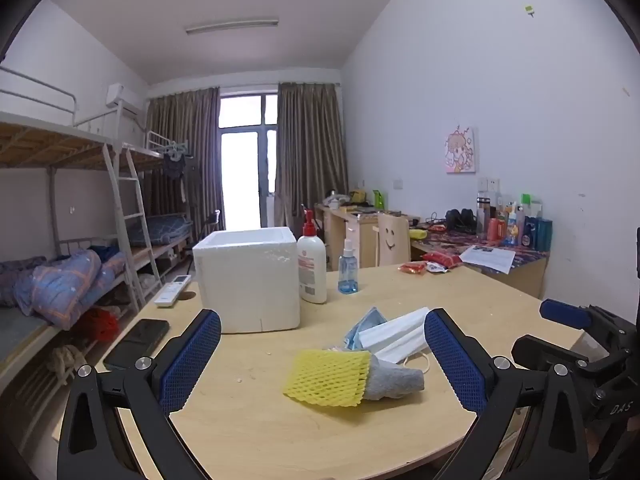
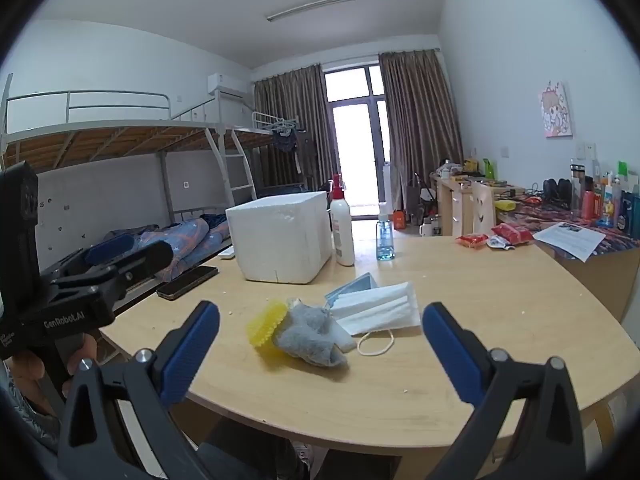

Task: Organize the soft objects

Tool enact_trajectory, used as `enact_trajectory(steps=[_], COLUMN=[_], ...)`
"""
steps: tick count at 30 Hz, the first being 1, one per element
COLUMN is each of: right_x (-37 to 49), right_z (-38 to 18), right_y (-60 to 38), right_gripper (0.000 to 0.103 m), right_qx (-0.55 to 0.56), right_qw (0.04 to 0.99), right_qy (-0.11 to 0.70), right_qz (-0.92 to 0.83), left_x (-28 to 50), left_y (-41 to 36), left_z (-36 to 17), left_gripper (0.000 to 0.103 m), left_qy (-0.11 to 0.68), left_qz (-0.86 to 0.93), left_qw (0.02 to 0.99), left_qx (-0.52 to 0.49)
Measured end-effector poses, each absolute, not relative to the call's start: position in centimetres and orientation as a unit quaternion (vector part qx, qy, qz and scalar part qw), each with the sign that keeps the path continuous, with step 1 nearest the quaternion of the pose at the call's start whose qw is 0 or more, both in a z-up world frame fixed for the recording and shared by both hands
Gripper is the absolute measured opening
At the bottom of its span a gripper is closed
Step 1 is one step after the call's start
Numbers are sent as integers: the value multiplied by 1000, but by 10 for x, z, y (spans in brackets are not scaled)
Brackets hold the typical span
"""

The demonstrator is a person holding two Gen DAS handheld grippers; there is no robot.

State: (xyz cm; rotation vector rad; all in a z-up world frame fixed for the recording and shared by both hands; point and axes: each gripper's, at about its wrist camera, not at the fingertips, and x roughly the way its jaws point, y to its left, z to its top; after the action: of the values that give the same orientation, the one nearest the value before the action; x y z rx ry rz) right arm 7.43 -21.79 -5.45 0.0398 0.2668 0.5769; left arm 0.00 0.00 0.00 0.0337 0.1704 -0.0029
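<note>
Left gripper (image 1: 322,356): jaws spread wide, nothing held. Blue-padded fingers (image 1: 191,360) hover above the round wooden table (image 1: 248,432), apart from everything on it.

Soft pile sits between and just ahead of the left jaws, nearer the right-hand finger. Yellow foam net sleeve (image 1: 326,376) lies closest, w/ a grey cloth (image 1: 394,380) tucked into its right end & touching it. Behind those, a white face mask (image 1: 394,334) rests on a blue face mask (image 1: 362,326); the white one's ear loop (image 1: 418,362) trails beside the right-hand finger. No pad touches any of it.

White foam box (image 1: 248,276) stands farther ahead, past the left-hand finger, top open. Lotion pump bottle (image 1: 312,266) is just beside the box's right wall, blue spray bottle (image 1: 347,268) near that. A/C remote (image 1: 173,290) & dark phone (image 1: 138,342) lie left of the left-hand finger, out toward the table rim.

Right gripper (image 2: 320,350): also wide open, empty. From its cam the sleeve (image 2: 266,328), cloth (image 2: 310,334) & white mask (image 2: 378,306) lie between its jaws, slightly ahead, untouched. Box (image 2: 284,236) is beyond, ahead-left. Left gripper's body shows at the left edge of this view, a person's hand (image 2: 28,368) on its grip.

Red snack packets (image 2: 496,238) lie far ahead-right, well apart from the pile.
</note>
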Motion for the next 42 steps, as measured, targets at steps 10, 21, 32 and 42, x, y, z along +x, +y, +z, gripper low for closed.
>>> enact_trajectory(steps=[10, 21, 32, 42], right_x=[74, 73, 73, 73], right_z=[-54, -53, -53, -52], right_y=[-219, -221, -223, -224], right_gripper=[103, 103, 103, 103], right_qx=[23, 24, 23, 23], right_qw=[950, 951, 950, 950], right_qy=[132, 128, 130, 132], right_qz=[283, 281, 281, 281], left_x=[-8, -3, -1, -1], left_y=[-4, -4, -3, 0], left_z=[2, 0, 0, -2], left_gripper=[102, 102, 102, 102], left_qy=[88, 90, 94, 93], left_qz=[-12, -4, -8, -3], left_qw=[996, 996, 995, 996], left_qx=[23, 20, 14, 3])
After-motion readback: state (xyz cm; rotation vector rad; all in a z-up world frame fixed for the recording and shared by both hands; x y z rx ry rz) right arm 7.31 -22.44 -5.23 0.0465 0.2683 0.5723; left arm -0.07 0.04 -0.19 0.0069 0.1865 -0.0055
